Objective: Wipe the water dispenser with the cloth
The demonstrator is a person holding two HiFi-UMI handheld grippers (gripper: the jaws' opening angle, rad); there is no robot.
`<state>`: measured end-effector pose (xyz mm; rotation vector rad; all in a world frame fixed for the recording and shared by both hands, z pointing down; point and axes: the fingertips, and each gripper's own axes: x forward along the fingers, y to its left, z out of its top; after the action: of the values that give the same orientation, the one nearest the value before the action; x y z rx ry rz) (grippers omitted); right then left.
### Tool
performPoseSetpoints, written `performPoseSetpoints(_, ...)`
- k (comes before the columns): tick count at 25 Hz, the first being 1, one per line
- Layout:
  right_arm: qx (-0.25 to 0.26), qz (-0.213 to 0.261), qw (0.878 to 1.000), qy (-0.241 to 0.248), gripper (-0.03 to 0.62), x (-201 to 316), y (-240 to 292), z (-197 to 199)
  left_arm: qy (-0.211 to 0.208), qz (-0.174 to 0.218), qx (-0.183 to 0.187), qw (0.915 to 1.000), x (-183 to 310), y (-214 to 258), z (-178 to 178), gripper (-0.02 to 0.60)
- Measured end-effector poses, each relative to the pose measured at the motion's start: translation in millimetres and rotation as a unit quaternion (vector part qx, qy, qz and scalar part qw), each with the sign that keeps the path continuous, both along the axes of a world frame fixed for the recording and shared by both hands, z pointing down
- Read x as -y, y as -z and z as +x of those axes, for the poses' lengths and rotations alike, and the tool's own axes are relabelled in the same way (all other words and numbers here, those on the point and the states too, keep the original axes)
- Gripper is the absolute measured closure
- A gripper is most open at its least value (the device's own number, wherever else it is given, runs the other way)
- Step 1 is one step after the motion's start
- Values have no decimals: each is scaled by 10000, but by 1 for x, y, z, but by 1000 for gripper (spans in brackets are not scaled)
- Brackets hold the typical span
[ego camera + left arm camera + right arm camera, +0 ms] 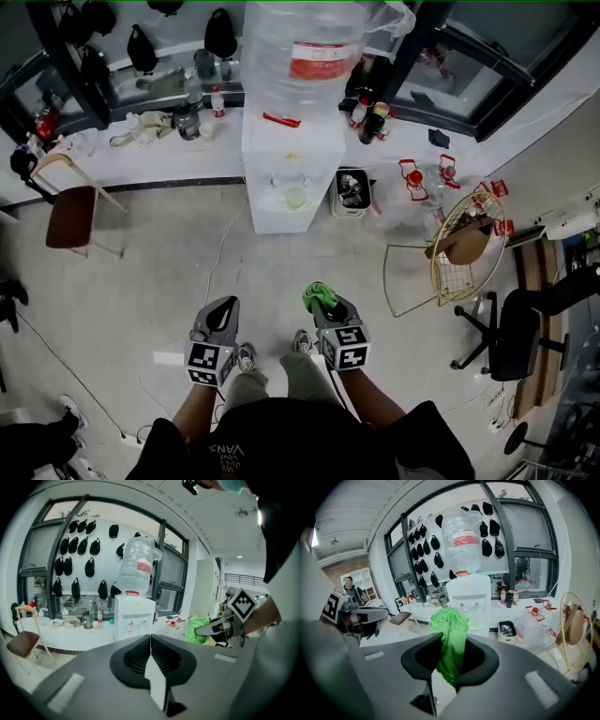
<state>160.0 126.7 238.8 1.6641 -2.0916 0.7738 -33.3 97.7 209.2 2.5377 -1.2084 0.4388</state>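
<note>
Clamping a green cloth [450, 637] in the right gripper [449, 644], jaws pinched on its middle, with a bunched wad above the tips and a tail hanging below. Shut on nothing at the left gripper [150, 641], jaws meeting in a thin line. Carried low and side by side, left gripper just left of the right one and level with it, both pointing forward.

Well ahead of both grippers and apart from them, across open floor [159, 272]: the white water dispenser [291, 169], untouched by cloth or jaws. Topped by a large clear bottle [305, 47] with a red label, neck down. Backed against a long white ledge [169, 155] under dark-framed windows.

Ahead and slightly right of the right gripper, just beside the dispenser: a small bin [353, 192]. Farther to the right, a gold wire basket [448, 277]. Far ahead and left of the left gripper, a brown chair [73, 216].
</note>
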Motion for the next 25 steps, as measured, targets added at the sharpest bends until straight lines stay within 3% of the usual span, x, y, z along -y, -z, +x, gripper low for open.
performPoseSetpoints(3,74,-42,9996,284,500,22,-12,14,267,-198,71,9994,8,-11,15,578)
performPoseSetpoints(7,-17,-174,9979,630,500,51,-40,32,642,40,62,9979,27,-19,31,580)
performPoseSetpoints(10,-100,-295,9959,852,500,64,-59,39,871,-68,-111,9961,30,-35,40,580)
performPoseSetpoints(13,-86,-233,9960,855,500,87,-75,38,784,-151,-246,9965,40,-56,48,580)
performPoseSetpoints(20,265,-280,9973,626,500,124,-142,4,578,-269,79,9979,82,-116,21,580)
performPoseSetpoints(25,377,-298,9946,918,500,144,-202,-27,599,-335,196,9974,108,-171,5,580)
